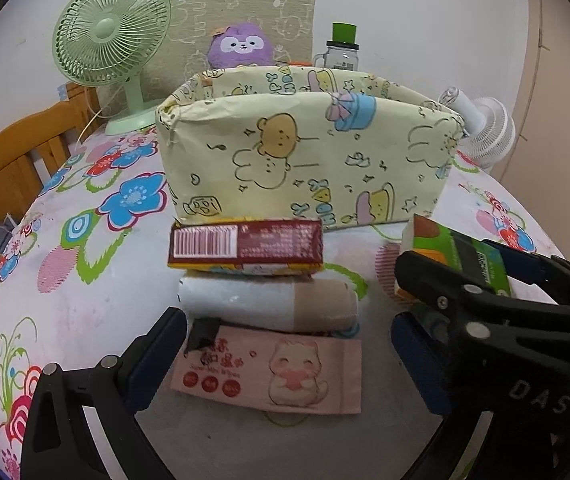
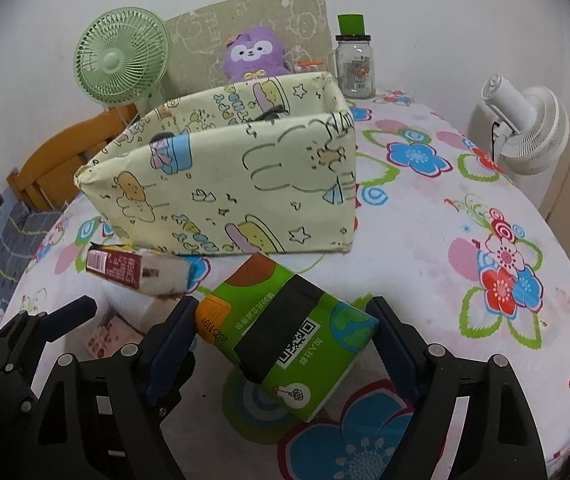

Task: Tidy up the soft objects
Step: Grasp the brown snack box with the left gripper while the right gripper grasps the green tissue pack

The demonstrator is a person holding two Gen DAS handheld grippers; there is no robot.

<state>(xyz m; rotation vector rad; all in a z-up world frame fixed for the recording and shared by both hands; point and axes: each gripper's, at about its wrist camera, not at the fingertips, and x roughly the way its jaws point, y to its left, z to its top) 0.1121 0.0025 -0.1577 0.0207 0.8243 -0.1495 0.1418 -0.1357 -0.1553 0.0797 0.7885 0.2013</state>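
On the flowered bedsheet stands a cream cartoon-print fabric bin [image 1: 305, 160] [image 2: 225, 184]. My right gripper [image 2: 281, 320] is shut on a green tissue pack [image 2: 285, 336] [image 1: 465, 256], with a pad on each end and the pack tilted just in front of the bin. My left gripper [image 1: 285, 344] is open and straddles a pink wipes pack [image 1: 277, 372] without touching it. Beyond the pink pack lie a rolled white-and-beige cloth [image 1: 269, 304] and a dark red tissue pack [image 1: 245, 246] [image 2: 125, 270] against the bin's front wall.
Behind the bin sit a purple plush toy [image 1: 241, 48], a green-lidded glass jar [image 2: 355, 64] and a green desk fan [image 1: 113, 48]. A white fan [image 2: 525, 128] stands at the right edge. A wooden bed frame [image 1: 13, 168] borders the left.
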